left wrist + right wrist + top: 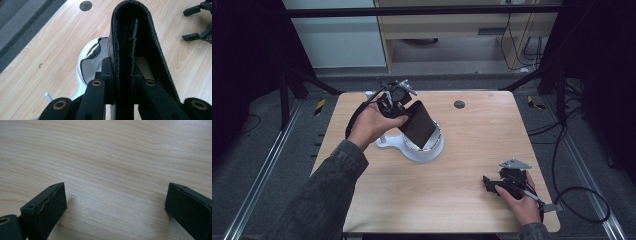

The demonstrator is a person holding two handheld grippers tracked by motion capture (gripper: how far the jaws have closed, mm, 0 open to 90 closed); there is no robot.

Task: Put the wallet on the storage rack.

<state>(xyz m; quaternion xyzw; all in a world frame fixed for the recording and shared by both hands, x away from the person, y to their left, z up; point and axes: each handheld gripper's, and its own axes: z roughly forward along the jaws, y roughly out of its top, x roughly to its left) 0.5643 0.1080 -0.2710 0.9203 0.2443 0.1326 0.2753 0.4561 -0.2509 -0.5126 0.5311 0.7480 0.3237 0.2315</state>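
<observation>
A black leather wallet (419,125) hangs tilted over a white round stand (432,151) at the table's middle left. My left gripper (403,112) is shut on the wallet's upper end. In the left gripper view the folded wallet (136,35) runs away from me between the jaws, left gripper (121,71), with the stand's shiny top (90,63) below it. My right gripper (490,183) rests low over the table near the front right corner. It is open, right gripper (116,201), with bare wood between its pads (53,203). The left gripper view also catches the right gripper (197,23).
The wooden table (472,145) has a round dark cable hole (459,104) at the back, cable hole (85,5). Black frame posts, cables and a rail surround the table on the floor. A small white peg (48,96) sticks out beside the stand.
</observation>
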